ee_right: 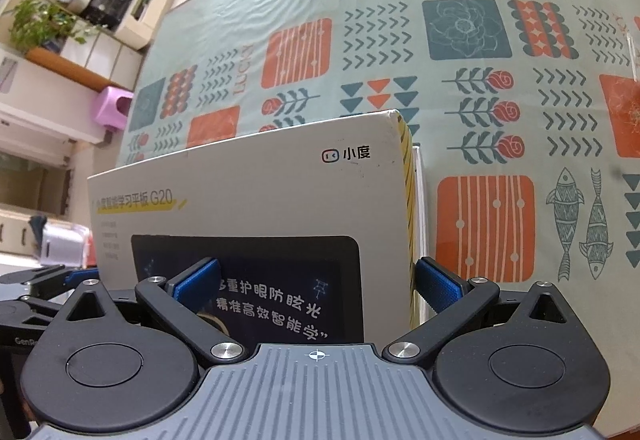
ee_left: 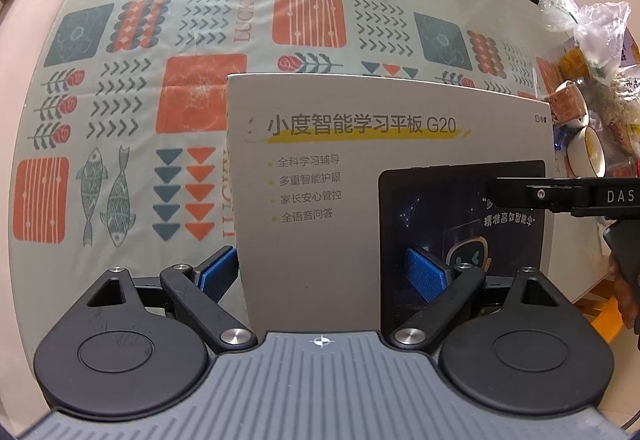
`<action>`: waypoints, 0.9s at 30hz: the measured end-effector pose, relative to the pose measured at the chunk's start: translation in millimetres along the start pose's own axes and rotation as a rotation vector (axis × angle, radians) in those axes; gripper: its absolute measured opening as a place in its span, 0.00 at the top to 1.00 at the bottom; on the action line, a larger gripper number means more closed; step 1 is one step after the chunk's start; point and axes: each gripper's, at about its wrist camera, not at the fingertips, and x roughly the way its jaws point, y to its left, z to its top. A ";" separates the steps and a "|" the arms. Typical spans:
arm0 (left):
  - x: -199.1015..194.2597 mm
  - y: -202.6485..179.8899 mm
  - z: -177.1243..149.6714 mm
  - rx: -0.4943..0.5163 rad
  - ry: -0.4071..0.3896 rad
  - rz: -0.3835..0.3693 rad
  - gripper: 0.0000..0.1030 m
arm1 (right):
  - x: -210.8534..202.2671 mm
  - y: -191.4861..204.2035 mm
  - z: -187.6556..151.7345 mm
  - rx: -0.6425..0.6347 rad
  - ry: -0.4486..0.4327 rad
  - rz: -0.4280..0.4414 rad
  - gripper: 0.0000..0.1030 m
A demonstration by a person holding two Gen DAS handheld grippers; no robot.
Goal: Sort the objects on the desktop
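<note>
A large white tablet box [ee_left: 360, 175] printed with "G20" and a dark tablet picture lies on the patterned tablecloth. My left gripper [ee_left: 324, 272] is wide open, its blue pads [ee_left: 218, 274] straddling the box's near left edge, one pad over the lid. The box also shows in the right wrist view [ee_right: 248, 199], raised at a tilt. My right gripper [ee_right: 316, 286] is open with its blue pads [ee_right: 438, 288] either side of the box's right corner. The right gripper's black finger [ee_left: 560, 195] reaches over the box from the right in the left wrist view.
The tablecloth [ee_left: 160, 87] covers the table. Bowls [ee_left: 586, 151], a stamp-like block and plastic bags of snacks [ee_left: 592, 35] crowd the far right edge. A purple stool [ee_right: 114, 107] and a potted plant [ee_right: 40, 23] stand on the floor beyond the table.
</note>
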 end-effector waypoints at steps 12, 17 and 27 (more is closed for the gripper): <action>17.5 12.3 21.8 -0.015 0.030 0.004 0.00 | 22.0 -1.6 20.7 0.021 0.039 -0.011 0.00; 24.4 15.0 27.2 -0.021 0.044 0.004 0.00 | 28.8 -4.2 23.8 0.032 0.060 -0.012 0.00; 26.5 15.6 29.0 -0.023 0.061 0.011 0.00 | 33.1 -6.3 26.4 0.035 0.089 -0.014 0.00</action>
